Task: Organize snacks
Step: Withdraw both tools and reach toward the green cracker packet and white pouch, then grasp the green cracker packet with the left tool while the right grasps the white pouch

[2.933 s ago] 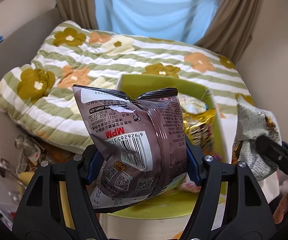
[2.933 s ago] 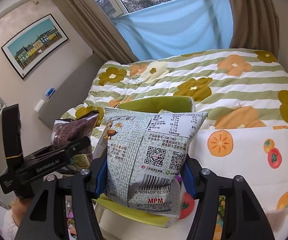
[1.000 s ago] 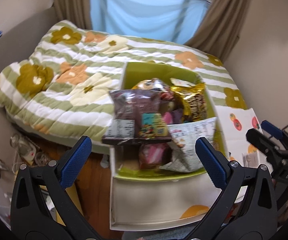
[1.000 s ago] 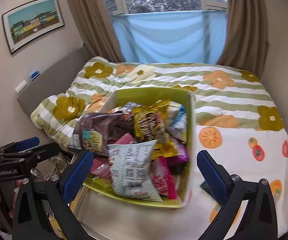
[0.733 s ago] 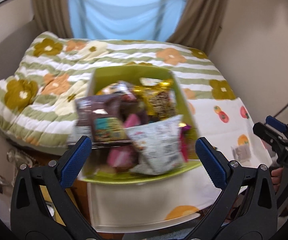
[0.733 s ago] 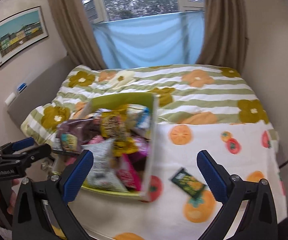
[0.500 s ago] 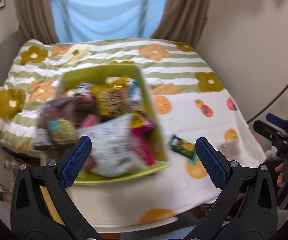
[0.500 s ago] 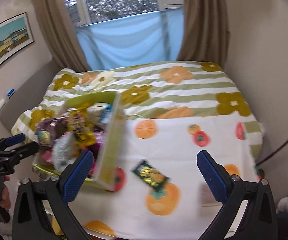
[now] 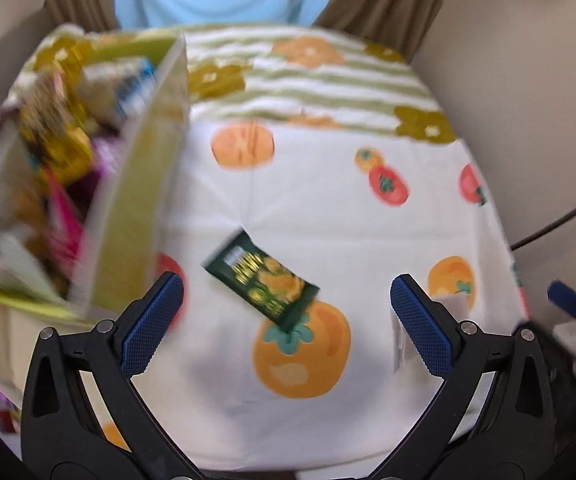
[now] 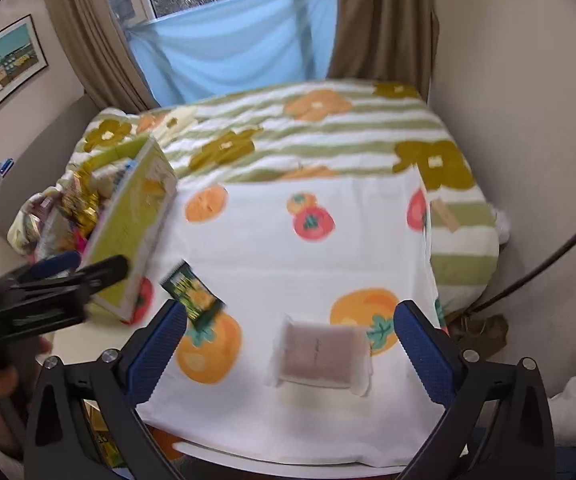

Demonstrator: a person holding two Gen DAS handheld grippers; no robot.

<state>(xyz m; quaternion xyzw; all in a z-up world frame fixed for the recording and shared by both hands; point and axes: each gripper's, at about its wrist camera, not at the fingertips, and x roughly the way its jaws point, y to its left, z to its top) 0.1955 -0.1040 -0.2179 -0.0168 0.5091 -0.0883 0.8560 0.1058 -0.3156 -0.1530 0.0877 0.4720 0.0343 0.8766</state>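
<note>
In the left wrist view, the left gripper has its jaws wide apart and holds nothing. The dark green snack packet lies flat on the white tablecloth with fruit print, just ahead of the gripper and near the right side of the green snack box. The box is full of packets and looks blurred. To pick this packet well, I think the gripper should come down over its short width and close on one raised edge, because it lies thin against the cloth.

In the right wrist view, the right gripper is also spread open and empty. A flat brownish packet in a clear wrapper lies well to the right of the box, directly between the open fingers. The green packet is between it and the box. Behind the cloth there is a striped flower quilt, then a blue cloth under the window, brown curtains and a framed picture on the wall left of the box.
</note>
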